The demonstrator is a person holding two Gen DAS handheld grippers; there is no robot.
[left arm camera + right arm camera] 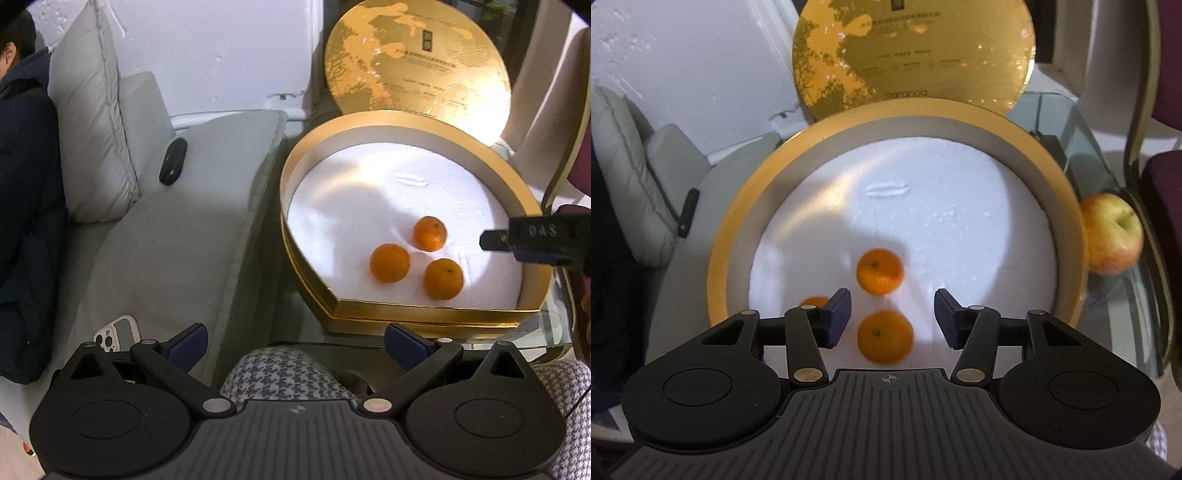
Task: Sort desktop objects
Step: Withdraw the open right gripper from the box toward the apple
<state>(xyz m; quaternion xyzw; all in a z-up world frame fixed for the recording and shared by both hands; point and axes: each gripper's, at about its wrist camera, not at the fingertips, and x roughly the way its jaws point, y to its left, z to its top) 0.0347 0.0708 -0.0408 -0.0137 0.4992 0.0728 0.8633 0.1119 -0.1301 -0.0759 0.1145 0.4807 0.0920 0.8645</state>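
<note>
So there's this big gold box (716, 258) sitting on a glass table (1108, 302), round at the back and coming to a point at the near corner in the left wrist view, with a white foam floor inside. Its gold lid (912, 55) is standing up behind it, leaning back toward the wall.

Three oranges are lying in the box, all bunched near the front. From the right wrist camera, one orange (880, 271) is sitting a bit further in, a second orange (885, 336) is lying right below the gap between the fingers, and a third orange (812, 301) is mostly hiding behind the left finger. None of them are touching each other as far as I can tell.

The right gripper (893, 319) is hanging over the box with its jaws parted to a medium gap, nothing pinched, and the pads aren't pressing on any fruit. The picture there is a little blurry.

The left gripper (295, 345) is hanging back off the box's near corner, jaws spread wide and holding nothing, over somebody's houndstooth-clad knee (280, 373).

An apple (1113, 232) is sitting outside the box, just beside its right rim on the glass.

Off to the left, a grey sofa (166, 240) is carrying a cushion (88, 110), a small black case (173, 160) and a phone (116, 332) in a white cover.
</note>
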